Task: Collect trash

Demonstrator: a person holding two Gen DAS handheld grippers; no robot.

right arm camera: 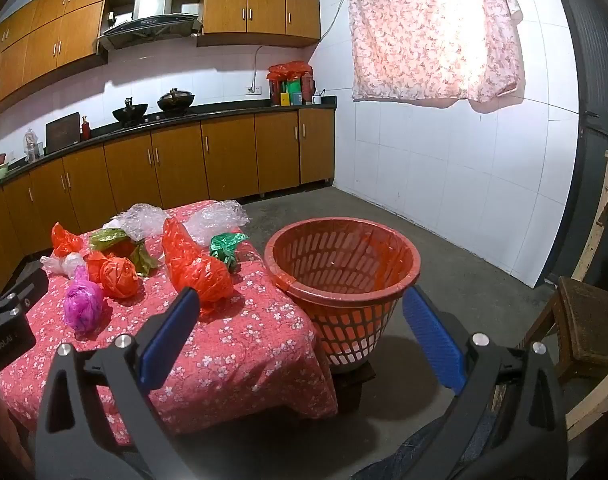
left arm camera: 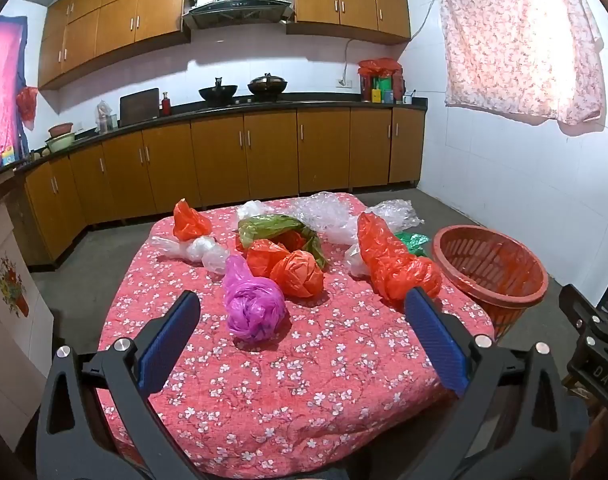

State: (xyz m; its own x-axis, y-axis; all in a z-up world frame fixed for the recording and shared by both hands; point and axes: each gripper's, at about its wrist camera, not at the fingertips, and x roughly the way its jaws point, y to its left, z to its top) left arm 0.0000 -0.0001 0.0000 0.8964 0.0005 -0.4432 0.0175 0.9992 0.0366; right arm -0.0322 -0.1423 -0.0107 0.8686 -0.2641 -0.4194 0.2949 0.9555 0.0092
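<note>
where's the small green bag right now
The small green bag lies at the table's right edge, between the long red bag and the red basket, in front of crumpled clear plastic.

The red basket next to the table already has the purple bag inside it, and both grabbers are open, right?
Not quite. The purple bag is not in the red basket; it lies on the flowery tablecloth, nearest the left gripper, as the left wrist view shows. The rest is right: the basket stands beside the table, and the left gripper and right gripper are both open.
</note>
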